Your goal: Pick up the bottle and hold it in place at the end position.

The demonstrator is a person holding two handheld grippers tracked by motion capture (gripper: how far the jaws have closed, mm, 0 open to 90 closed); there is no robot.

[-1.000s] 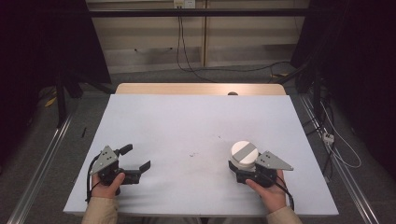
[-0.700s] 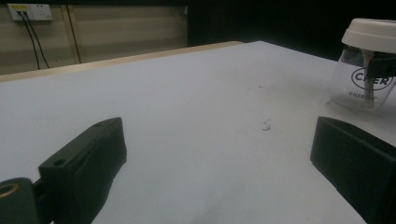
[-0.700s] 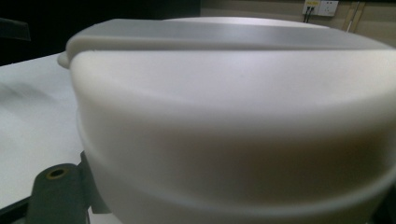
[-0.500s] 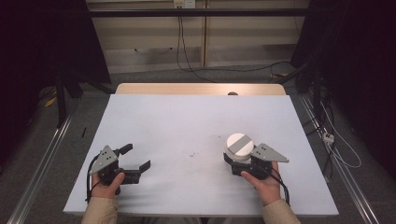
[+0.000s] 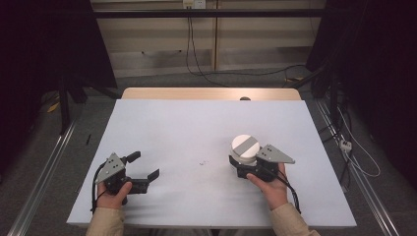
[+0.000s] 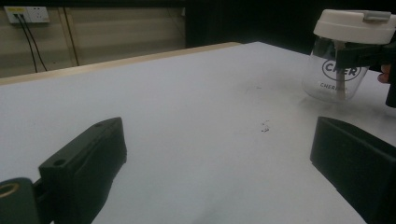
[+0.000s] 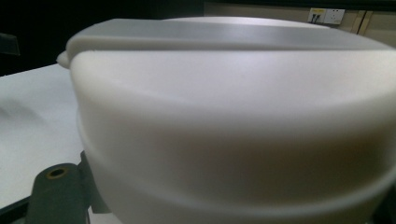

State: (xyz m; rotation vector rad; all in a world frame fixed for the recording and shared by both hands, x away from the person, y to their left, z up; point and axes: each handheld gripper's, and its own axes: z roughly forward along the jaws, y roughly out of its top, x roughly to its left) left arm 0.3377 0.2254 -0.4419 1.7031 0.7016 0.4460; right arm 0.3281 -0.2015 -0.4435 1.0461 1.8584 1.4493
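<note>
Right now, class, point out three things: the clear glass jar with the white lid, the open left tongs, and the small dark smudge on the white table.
clear glass jar with white lid (image 6: 334, 74), left gripper view, printed glass wall
left tongs (image 5: 142, 167), high view, gap between tips
small dark smudge (image 5: 202, 162), high view, its middle

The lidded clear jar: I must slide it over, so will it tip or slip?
The jar looks squat with a broad base, so it probably won't tip. Its clear wall looks smooth and hard, so it may slip or crack. The right gripper is clamped just under the white lid, which may catch it.
</note>
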